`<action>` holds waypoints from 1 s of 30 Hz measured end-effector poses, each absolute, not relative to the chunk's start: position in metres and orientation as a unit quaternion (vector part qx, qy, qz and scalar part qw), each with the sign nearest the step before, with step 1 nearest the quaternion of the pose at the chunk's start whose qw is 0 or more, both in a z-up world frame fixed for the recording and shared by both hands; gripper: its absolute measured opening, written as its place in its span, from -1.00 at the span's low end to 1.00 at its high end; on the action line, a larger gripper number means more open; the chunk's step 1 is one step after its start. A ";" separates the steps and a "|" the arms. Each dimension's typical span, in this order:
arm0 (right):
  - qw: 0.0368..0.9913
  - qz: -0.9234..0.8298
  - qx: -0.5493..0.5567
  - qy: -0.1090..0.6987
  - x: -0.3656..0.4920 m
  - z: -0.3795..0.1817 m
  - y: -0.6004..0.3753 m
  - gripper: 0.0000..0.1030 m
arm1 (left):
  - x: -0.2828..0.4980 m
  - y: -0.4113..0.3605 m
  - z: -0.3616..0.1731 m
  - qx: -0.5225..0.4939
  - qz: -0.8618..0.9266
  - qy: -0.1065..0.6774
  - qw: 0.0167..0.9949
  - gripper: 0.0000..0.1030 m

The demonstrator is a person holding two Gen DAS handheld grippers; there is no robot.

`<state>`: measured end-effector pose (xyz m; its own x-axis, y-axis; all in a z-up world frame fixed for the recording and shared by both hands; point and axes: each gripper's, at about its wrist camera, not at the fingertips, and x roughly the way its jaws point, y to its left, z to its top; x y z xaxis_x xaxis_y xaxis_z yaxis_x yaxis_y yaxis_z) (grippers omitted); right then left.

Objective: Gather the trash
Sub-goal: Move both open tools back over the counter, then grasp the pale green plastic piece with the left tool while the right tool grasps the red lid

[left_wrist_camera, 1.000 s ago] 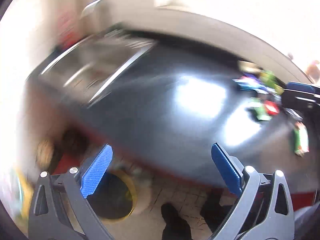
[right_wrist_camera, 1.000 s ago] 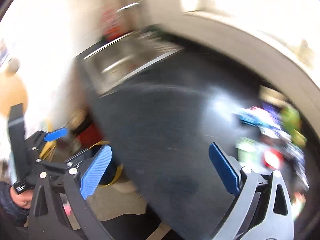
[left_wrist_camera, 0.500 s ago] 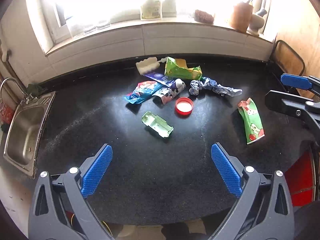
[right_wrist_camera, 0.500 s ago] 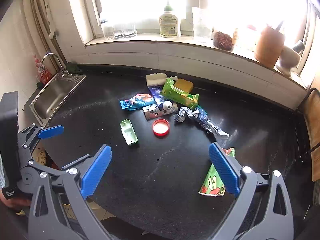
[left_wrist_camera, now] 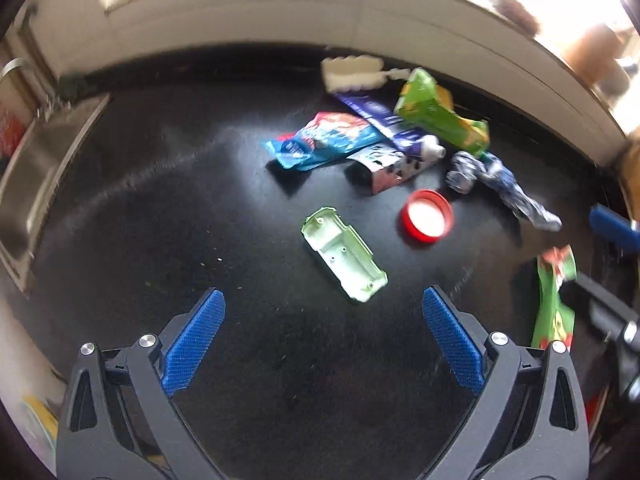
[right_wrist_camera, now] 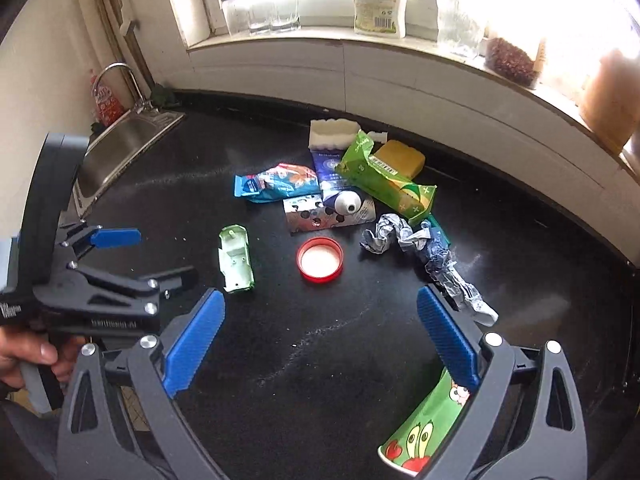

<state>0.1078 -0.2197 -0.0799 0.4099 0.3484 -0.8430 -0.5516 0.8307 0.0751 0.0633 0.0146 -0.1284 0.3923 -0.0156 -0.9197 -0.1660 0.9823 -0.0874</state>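
Note:
Trash lies scattered on a black countertop [left_wrist_camera: 168,208]. A pale green plastic shell [left_wrist_camera: 344,256] [right_wrist_camera: 236,258] sits nearest, with a red lid [left_wrist_camera: 426,218] [right_wrist_camera: 320,258] to its right. Behind them lie a blue wrapper [left_wrist_camera: 324,140] [right_wrist_camera: 276,182], a cow-print carton [left_wrist_camera: 384,168] [right_wrist_camera: 316,216], a green wrapper [left_wrist_camera: 440,116] [right_wrist_camera: 384,178] and crumpled foil [left_wrist_camera: 500,184] [right_wrist_camera: 424,252]. A flattened green cartoon cup [left_wrist_camera: 554,300] [right_wrist_camera: 424,428] lies at the right. My left gripper [left_wrist_camera: 322,340] hangs open just short of the shell. My right gripper [right_wrist_camera: 320,336] is open above the counter, the cup under its right finger.
A steel sink [right_wrist_camera: 124,148] [left_wrist_camera: 36,168] with a tap is set into the counter's left end. White sponges [right_wrist_camera: 334,134] and a yellow sponge [right_wrist_camera: 400,158] lie by the back wall. Glasses, a soap bottle [right_wrist_camera: 378,4] and jars stand on the windowsill. A hand [right_wrist_camera: 24,360] holds the left gripper.
Both cameras swung from a blurred view of the sink and floor onto the trash. In the last half second the left gripper moved closer to the green shell; the right one moved slightly forward.

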 end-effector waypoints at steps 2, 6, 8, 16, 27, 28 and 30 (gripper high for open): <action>0.822 0.280 -0.118 0.482 0.116 -0.101 -0.215 0.81 | 0.079 0.021 -0.147 -0.114 0.061 0.567 0.813 0.87; 0.805 0.291 -0.134 0.500 0.133 -0.136 -0.208 0.76 | 0.100 0.022 -0.171 -0.137 0.073 0.587 0.794 0.87; 0.795 0.301 -0.143 0.508 0.139 -0.150 -0.202 0.73 | 0.107 0.024 -0.177 -0.145 0.082 0.588 0.791 0.87; 0.776 0.313 -0.173 0.520 0.161 -0.184 -0.177 0.55 | 0.117 0.025 -0.202 -0.122 0.095 0.602 0.784 0.77; 0.781 0.329 -0.199 0.493 0.177 -0.187 -0.153 -0.04 | 0.110 0.022 -0.200 -0.077 0.088 0.590 0.799 -0.30; 0.781 0.327 -0.198 0.494 0.178 -0.186 -0.152 -0.04 | 0.108 0.024 -0.198 -0.082 0.088 0.589 0.799 -0.30; 0.785 0.324 -0.195 0.492 0.177 -0.179 -0.153 -0.04 | 0.105 0.024 -0.196 -0.077 0.089 0.588 0.800 -0.30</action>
<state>0.1771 -0.1532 -0.1789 0.3074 0.3164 -0.8974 -0.6991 0.7149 0.0126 0.1048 0.0238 -0.1955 0.2914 0.0520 -0.9552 -0.2333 0.9722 -0.0183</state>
